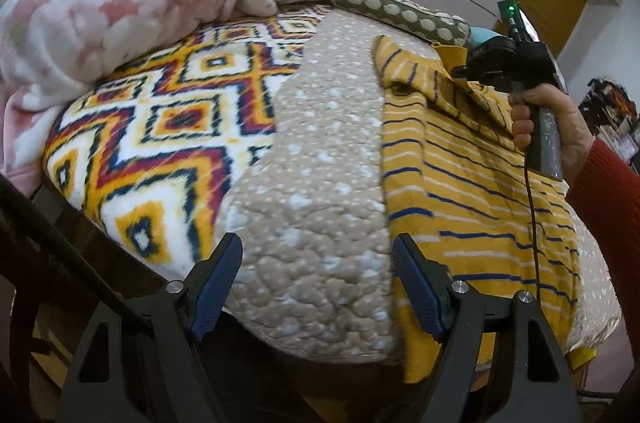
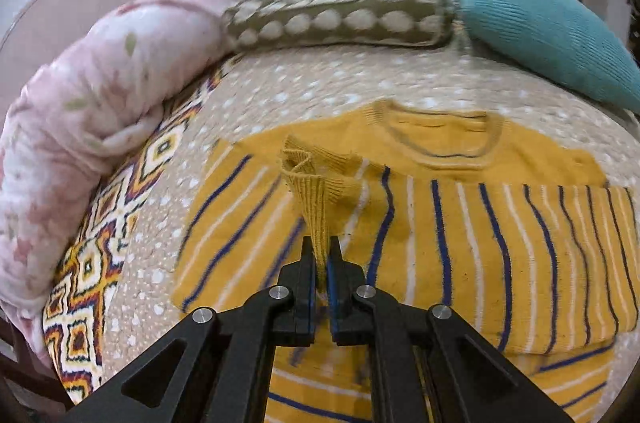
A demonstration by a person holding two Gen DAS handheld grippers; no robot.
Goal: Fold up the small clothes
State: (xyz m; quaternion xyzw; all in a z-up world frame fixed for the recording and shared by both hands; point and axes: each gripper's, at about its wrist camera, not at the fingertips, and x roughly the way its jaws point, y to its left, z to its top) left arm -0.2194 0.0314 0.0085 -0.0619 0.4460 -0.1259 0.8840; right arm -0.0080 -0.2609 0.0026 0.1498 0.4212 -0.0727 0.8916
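Left gripper (image 1: 318,283): matte black arms with triangular cut-outs; silver round screws at the pivots; blue ribbed pads (image 1: 416,293) on the inner faces of the fingers. Right gripper (image 2: 322,263): same build – black linkage, four silver screws, blue pads (image 2: 332,287) lining the fingers. Seen from the left wrist view, the right unit has a black body, a grey handle, a green lamp on top and a thin black cable hanging down; hand (image 1: 556,127) bare-skinned; sleeve (image 1: 608,187) red, ribbed knit.

Soft, even indoor light, faint shadows — heavy fisheye bending with dark corners, slight motion blur throughout.
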